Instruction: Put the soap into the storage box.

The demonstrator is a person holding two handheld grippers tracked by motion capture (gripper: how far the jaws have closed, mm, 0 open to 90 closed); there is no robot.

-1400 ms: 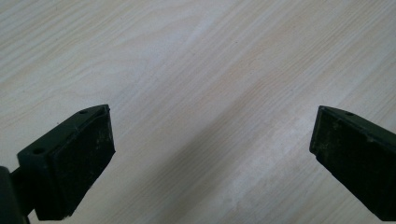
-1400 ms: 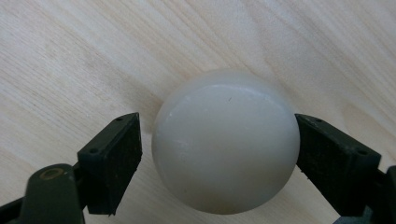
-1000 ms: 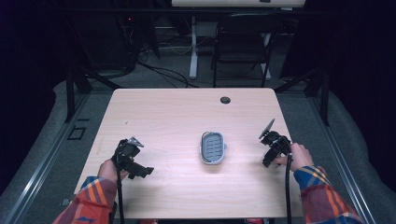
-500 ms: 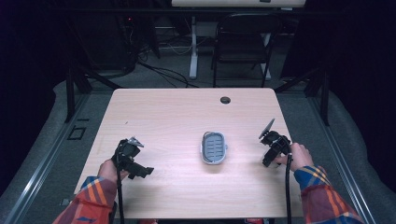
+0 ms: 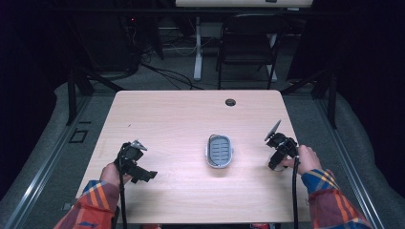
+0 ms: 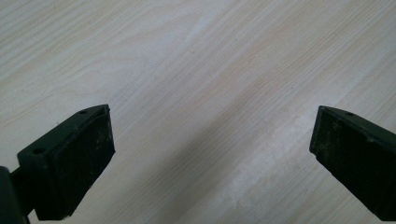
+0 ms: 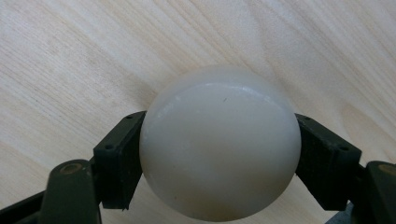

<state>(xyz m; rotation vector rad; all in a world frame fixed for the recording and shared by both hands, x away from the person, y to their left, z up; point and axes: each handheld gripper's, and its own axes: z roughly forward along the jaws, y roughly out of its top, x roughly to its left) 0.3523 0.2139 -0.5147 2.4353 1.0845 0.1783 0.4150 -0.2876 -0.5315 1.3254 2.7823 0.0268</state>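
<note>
Pale wood-grain table (image 5: 191, 119), smooth and matt, fine streaks running across it in both gripper views, with a small dark round plug (image 5: 230, 102) near the far edge. Smooth off-white ball (image 7: 219, 142), faintly glossy like plastic, lightly scuffed and a little yellowed underneath, pressed between the matt black jaws of the right gripper (image 7: 219, 163); left gripper (image 6: 210, 154) with the same matt black plastic look, pads (image 6: 81, 163) dusty and finely scratched. Grey oval dish (image 5: 219, 150) at mid-table, ribbed inside, plastic by the look, and soft plaid cloth sleeves (image 5: 88, 207) at the near edge
</note>
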